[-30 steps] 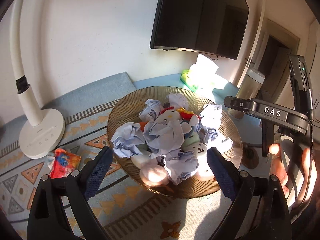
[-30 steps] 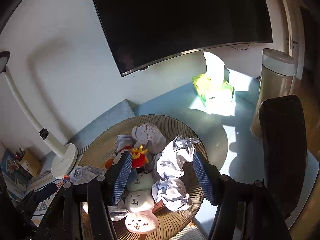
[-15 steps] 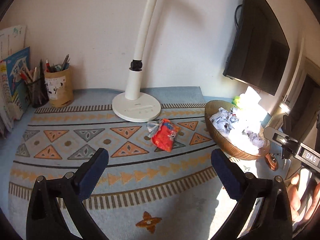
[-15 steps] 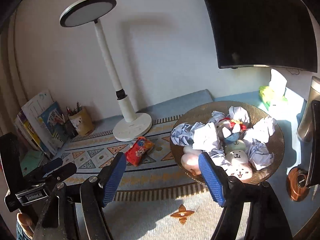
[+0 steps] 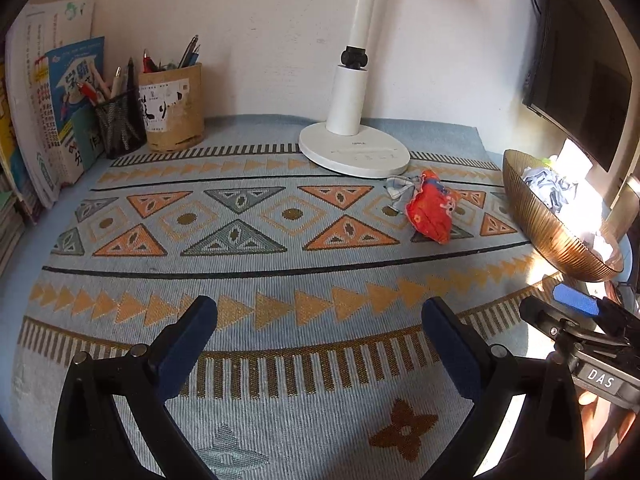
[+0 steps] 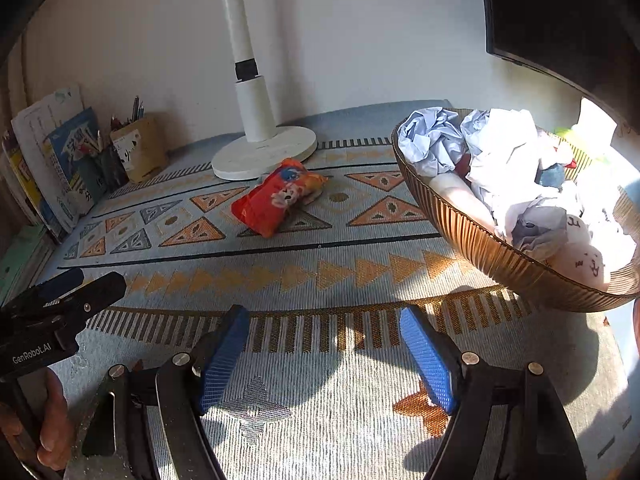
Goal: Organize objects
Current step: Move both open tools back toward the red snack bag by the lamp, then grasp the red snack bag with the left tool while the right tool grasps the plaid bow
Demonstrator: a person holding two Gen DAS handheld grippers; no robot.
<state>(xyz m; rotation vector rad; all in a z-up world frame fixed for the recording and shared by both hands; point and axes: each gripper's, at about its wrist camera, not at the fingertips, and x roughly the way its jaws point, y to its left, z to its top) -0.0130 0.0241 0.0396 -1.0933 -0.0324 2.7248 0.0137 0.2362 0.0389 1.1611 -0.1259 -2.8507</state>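
Both claws are spread wide with nothing between the pads: the left gripper (image 5: 319, 344) hangs over bare patterned mat (image 5: 248, 280) at the bottom of its view, and the right gripper (image 6: 324, 356) does the same low in its own frame, jaws apart and empty. Sweeping left to right in the right wrist view: books (image 6: 48, 152) and a pen holder (image 6: 138, 148) stand against the wall at upper left, then the white lamp base (image 6: 264, 152) at centre, and just in front of it, touching or nearly so, lies the red snack packet (image 6: 276, 196), the one loose item on the mat. Further right sits the ribbed amber bowl (image 6: 480, 256), heaped with crumpled paper (image 6: 492, 148) and small plush toys (image 6: 584, 260). My read: the packet is the next pick. It looks soft and crinkly, so the smart play is to come in low along its long side, straddle the narrow width, and close gently, keeping clear of the lamp base behind it. Which gripper takes it is hard to call; the right one seems better lined up
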